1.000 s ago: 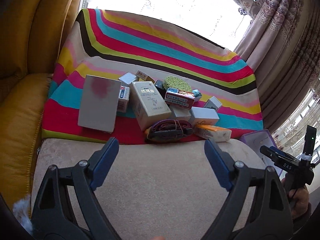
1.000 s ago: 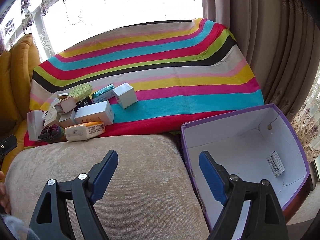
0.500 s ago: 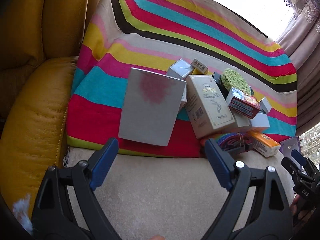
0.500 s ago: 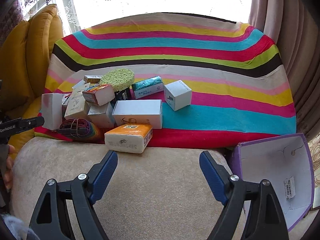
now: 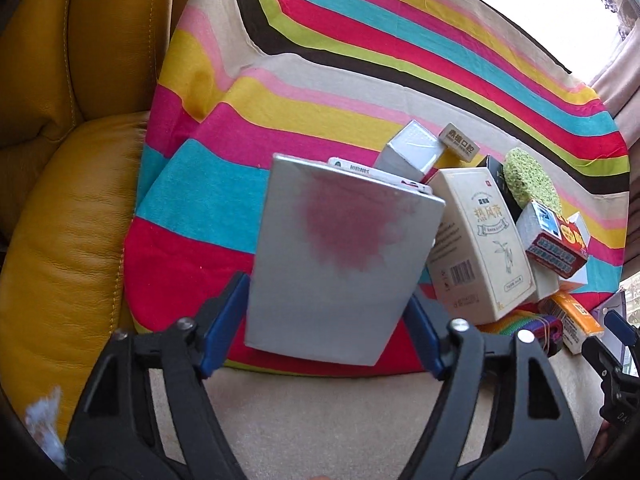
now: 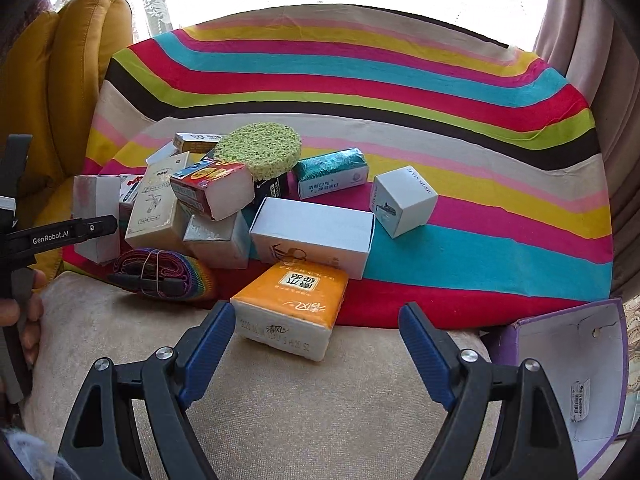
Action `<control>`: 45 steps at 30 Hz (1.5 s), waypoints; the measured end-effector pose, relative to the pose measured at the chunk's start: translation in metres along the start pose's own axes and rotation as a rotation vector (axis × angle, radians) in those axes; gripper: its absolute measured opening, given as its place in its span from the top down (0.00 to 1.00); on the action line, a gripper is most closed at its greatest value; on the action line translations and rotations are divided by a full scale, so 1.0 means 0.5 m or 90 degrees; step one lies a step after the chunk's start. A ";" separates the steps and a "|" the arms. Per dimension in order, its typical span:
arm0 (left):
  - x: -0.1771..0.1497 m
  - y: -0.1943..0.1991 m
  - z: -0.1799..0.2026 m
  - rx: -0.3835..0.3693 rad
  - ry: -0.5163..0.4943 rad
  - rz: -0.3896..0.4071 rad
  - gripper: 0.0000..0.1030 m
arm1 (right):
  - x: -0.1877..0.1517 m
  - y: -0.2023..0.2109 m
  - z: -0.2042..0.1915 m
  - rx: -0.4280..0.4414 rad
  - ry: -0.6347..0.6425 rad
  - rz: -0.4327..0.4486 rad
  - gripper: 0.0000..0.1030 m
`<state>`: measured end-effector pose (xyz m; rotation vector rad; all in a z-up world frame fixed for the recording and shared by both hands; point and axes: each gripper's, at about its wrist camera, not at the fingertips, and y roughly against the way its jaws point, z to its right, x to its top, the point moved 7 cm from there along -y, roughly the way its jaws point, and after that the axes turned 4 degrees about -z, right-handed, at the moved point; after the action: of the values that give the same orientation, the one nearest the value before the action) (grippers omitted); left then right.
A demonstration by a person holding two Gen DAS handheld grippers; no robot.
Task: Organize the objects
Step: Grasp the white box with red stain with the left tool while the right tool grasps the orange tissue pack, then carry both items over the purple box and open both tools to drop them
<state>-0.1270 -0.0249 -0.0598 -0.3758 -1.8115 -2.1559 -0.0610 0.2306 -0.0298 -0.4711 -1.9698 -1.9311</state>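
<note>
Prob. home lounge: sofa (image 5: 60, 220), curtains (image 6: 580, 20).

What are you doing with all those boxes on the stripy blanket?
Someone is tidying a heap of small boxes. The left tool is open, its fingers on either side of a grey box with a red blotch, not squeezing yet. The right tool is open too, pointing at an orange tissue pack. A purple box sits open on the right.
</note>
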 end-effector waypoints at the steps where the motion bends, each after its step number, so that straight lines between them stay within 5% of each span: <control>1: -0.001 0.003 0.000 0.000 0.000 0.007 0.29 | 0.002 -0.001 -0.004 -0.002 0.005 0.001 0.17; 12: -0.027 0.091 0.010 -0.014 0.001 0.125 0.29 | -0.001 -0.015 -0.010 -0.002 0.000 0.006 0.18; 31: -0.020 0.104 0.015 -0.011 -0.012 0.169 0.29 | 0.010 -0.052 -0.009 0.021 -0.080 -0.037 0.18; 32: -0.021 0.108 0.017 -0.012 -0.013 0.175 0.29 | 0.010 -0.055 -0.009 0.020 -0.079 -0.038 0.20; 34: -0.024 0.116 0.020 -0.017 -0.013 0.184 0.29 | 0.005 -0.059 -0.008 0.021 -0.081 -0.039 0.45; 45: -0.065 0.158 0.052 -0.032 -0.025 0.219 0.29 | -0.040 0.001 0.013 0.078 -0.099 0.028 0.48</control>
<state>-0.0662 -0.0100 0.0040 -0.6911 -1.5786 -1.9680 -0.0430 0.2372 -0.0388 -0.6432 -2.1400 -1.7837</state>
